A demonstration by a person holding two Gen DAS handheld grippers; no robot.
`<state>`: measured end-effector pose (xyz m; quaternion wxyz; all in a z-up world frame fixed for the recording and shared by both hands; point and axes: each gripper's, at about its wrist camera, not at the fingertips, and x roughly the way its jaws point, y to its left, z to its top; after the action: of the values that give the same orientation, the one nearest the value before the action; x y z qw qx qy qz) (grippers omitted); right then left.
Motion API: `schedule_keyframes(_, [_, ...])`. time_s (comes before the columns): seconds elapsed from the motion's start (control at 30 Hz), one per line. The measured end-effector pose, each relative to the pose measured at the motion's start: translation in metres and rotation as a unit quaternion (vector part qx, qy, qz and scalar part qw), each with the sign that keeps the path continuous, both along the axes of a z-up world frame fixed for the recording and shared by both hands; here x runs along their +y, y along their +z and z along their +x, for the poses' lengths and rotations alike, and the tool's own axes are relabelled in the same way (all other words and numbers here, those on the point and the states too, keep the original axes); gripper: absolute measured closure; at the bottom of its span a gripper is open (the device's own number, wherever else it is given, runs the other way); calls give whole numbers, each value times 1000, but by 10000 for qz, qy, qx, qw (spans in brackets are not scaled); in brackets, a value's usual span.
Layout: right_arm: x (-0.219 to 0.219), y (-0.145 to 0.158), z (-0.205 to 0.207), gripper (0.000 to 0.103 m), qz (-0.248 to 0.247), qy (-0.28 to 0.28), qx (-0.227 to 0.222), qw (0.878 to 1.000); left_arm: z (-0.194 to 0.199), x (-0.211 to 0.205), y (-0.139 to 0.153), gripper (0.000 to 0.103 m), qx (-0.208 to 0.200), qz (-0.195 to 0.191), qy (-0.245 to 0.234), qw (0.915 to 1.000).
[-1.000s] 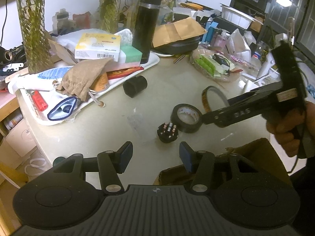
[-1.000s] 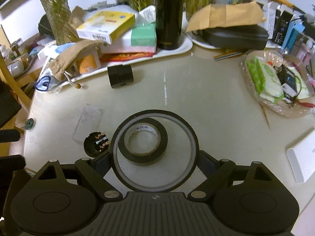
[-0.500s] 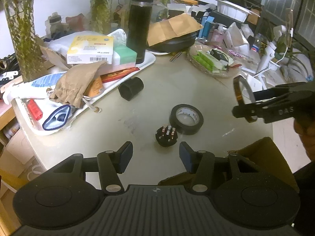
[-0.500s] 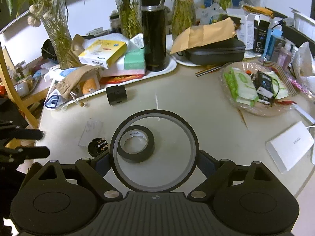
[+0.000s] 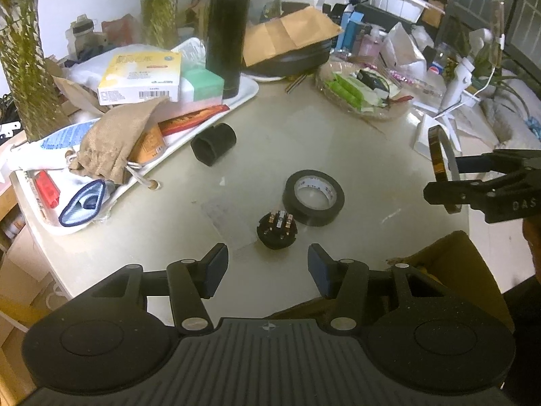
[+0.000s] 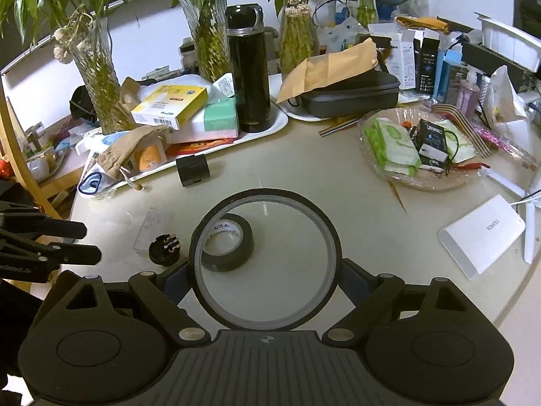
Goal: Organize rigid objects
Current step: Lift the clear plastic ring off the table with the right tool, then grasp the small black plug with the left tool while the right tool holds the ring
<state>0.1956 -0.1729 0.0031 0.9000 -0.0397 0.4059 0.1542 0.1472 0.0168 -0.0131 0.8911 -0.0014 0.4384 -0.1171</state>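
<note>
The thin tape ring sits pinched across its width in my right gripper, lifted off the table with its hole facing forward. Below and ahead of it, slightly left, the black tape roll lies flat, the round plug just left of that. My left gripper hovers part-spread and empty, the plug straight ahead of its fingertips, so I judge my left hand nearer.
</note>
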Motion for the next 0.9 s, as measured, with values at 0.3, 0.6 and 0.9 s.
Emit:
schedule_keyframes(0.3, [-9, 6, -15, 12, 52, -75, -172, 9998, 16, -20, 1, 47, 575, -83, 200, 9981])
schedule_keyframes(0.6, [-23, 6, -22, 12, 164, -177, -280, 9993, 44, -33, -13, 26, 1395, -416, 561, 9877])
schedule_keyframes(0.9, [-30, 7, -29, 12, 128, -100, -408, 9990, 70, -50, -41, 26, 2401, -435, 922, 9654])
